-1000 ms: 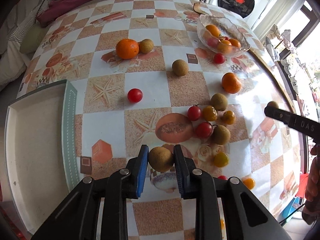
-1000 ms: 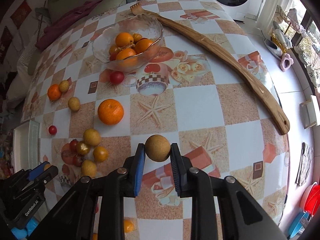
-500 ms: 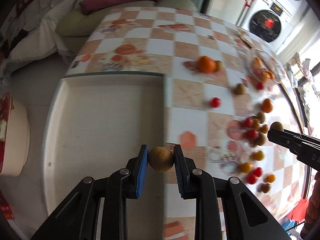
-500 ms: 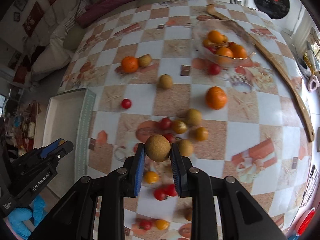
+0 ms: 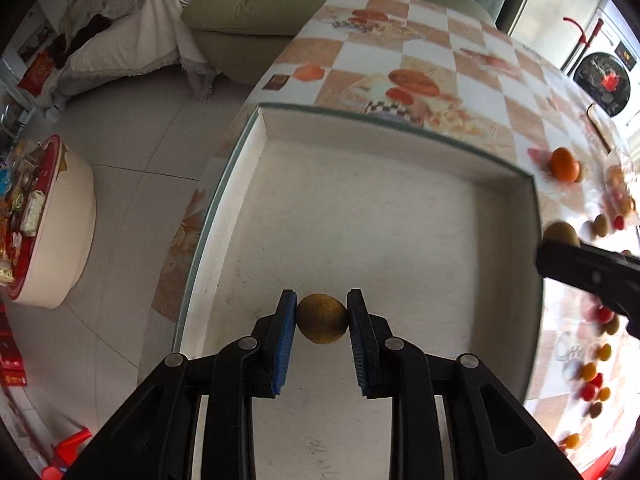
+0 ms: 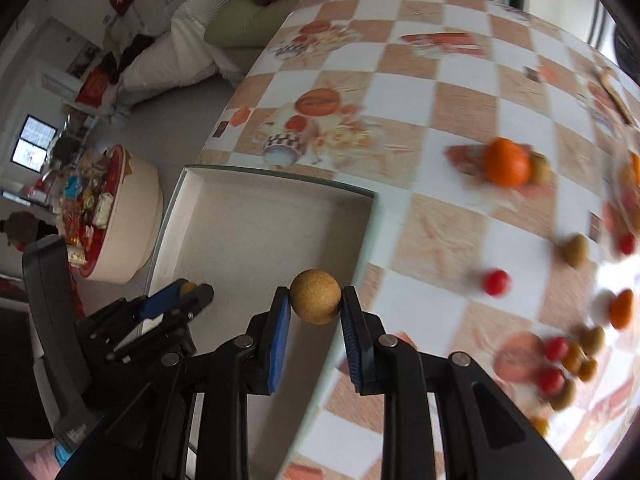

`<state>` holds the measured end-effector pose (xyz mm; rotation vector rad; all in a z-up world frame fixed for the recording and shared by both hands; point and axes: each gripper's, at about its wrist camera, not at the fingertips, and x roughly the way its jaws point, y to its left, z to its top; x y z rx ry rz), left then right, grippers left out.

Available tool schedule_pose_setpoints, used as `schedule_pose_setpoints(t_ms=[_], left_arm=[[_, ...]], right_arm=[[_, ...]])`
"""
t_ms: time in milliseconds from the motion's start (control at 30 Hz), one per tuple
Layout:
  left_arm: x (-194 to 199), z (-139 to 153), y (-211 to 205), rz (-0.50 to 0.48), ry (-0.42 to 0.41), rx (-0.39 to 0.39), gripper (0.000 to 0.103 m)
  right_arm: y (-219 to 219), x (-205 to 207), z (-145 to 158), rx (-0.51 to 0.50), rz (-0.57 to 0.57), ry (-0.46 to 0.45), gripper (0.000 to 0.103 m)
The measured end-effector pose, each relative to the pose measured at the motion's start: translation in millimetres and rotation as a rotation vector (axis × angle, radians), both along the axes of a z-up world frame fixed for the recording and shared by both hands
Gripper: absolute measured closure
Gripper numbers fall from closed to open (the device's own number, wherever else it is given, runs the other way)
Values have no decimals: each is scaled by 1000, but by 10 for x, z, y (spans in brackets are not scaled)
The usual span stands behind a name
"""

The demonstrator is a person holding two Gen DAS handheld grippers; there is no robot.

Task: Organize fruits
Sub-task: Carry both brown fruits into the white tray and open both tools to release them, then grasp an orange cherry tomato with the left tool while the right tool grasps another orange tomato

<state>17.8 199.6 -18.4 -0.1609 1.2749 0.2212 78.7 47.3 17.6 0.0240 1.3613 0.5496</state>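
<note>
My left gripper [image 5: 322, 312] is shut on a brown round fruit [image 5: 322, 319] and holds it above the inside of the white tray [image 5: 380, 216]. My right gripper [image 6: 315, 300] is shut on a second brown round fruit [image 6: 315, 296] above the tray's right wall [image 6: 362, 248]. The right gripper also shows at the right edge of the left wrist view [image 5: 592, 276], with its fruit [image 5: 560, 233]. The left gripper shows at the lower left of the right wrist view [image 6: 188, 294]. An orange [image 6: 506, 162] lies on the checkered table [image 6: 400, 92].
Several small red, yellow and brown fruits [image 6: 560, 356] lie scattered on the table to the right of the tray. A glass bowl of fruit [image 5: 618, 184] stands at the far right, blurred. A sofa [image 5: 248, 12] and a round stool with snacks [image 5: 44, 220] stand off the table's left.
Both grippers have swung left with their brown fruits, from above the scattered fruit to the tray. The left one is now over the tray's inside, the right one over its right wall.
</note>
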Motion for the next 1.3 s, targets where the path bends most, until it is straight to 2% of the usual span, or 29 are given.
schedule_pose_setpoints(t_ms=[133,167,233,267,367,400,433,500,533,700,867,1100,1300], left_arm=[[16,-76,13,-16,12,9,74],[14,-69,15,-18,9,17,71],[30,-73,22,-11,5,54,15],[9,-31,27,-6,-25,66,13],[-17,13,10,-27,-46,64,13],[-20,6,6,-30,-40,67,13],[-23,-1,5,-30,-34,66,13],[-34,-11,1,-21,-22,58,13],[-50,-10,12,-14,-20,53,13],[-112,-5,-21,-21,-20,51,13],[-123,90,-229,-93,-27,67,13],[-129,277,-686,-196,-46,68,13],[-164,454,-1179,-294,-81,50,13]], right_arm=[[239,112,-190,-15,26,31,75],[268,148,-240,-23,27,40,75],[339,190,-318,-46,36,49,75],[365,200,-352,-58,42,54,75],[428,221,-456,-83,58,86,71],[442,220,-460,-79,63,85,64],[466,222,-464,-73,69,83,48],[526,235,-453,-70,83,72,30],[542,238,-436,-68,83,63,25],[432,217,-237,-17,35,16,25],[99,178,12,4,-47,-33,24],[-666,103,235,-16,-183,-53,24],[-1425,-202,269,-62,-298,-50,24]])
